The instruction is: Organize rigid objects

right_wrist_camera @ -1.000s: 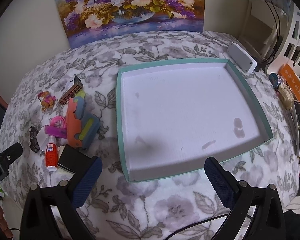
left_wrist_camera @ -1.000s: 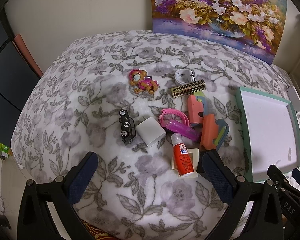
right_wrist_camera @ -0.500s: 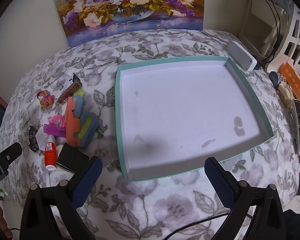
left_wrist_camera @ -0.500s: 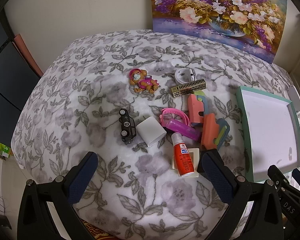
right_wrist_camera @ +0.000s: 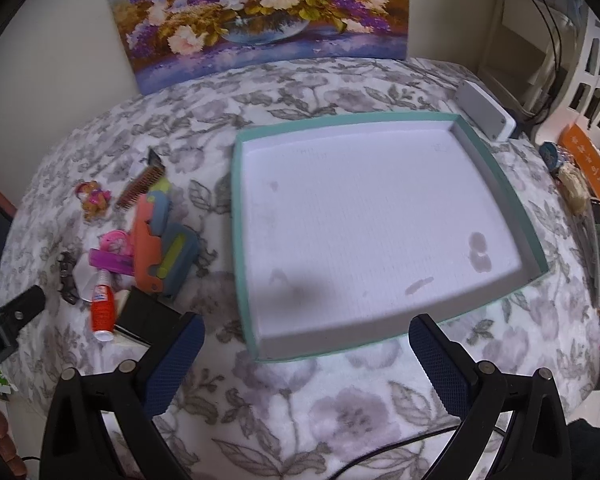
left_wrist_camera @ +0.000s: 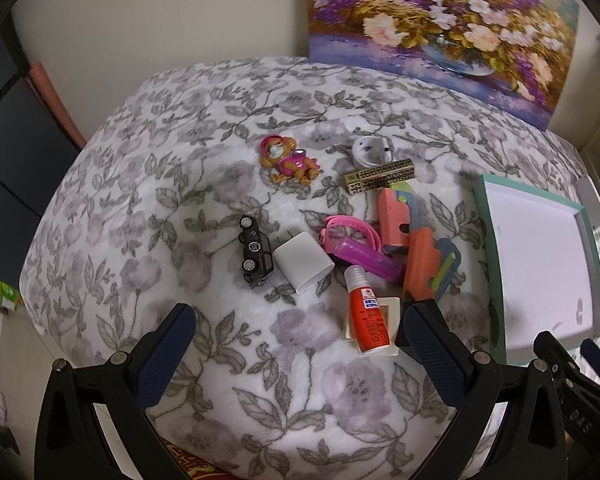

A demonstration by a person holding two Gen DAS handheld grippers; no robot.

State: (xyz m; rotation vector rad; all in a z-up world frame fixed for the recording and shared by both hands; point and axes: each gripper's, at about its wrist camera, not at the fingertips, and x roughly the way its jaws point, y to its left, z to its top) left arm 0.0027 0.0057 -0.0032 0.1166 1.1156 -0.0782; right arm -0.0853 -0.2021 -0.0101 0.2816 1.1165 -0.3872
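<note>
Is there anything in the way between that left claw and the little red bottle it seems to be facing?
Nothing visible. The left gripper hangs open, with only bare floral blanket between its fingers and the red bottle, which lies on a white square piece near one finger.

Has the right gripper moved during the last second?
Yes, slightly. In its own view, the teal tray and the flower painting have drifted rightward, so the right gripper has shifted or turned leftward.

Fuzzy cloth blanket [left_wrist_camera: 300,380], glossy plastic glue bottle [left_wrist_camera: 367,318], matt tray [right_wrist_camera: 380,216] inside.
</note>
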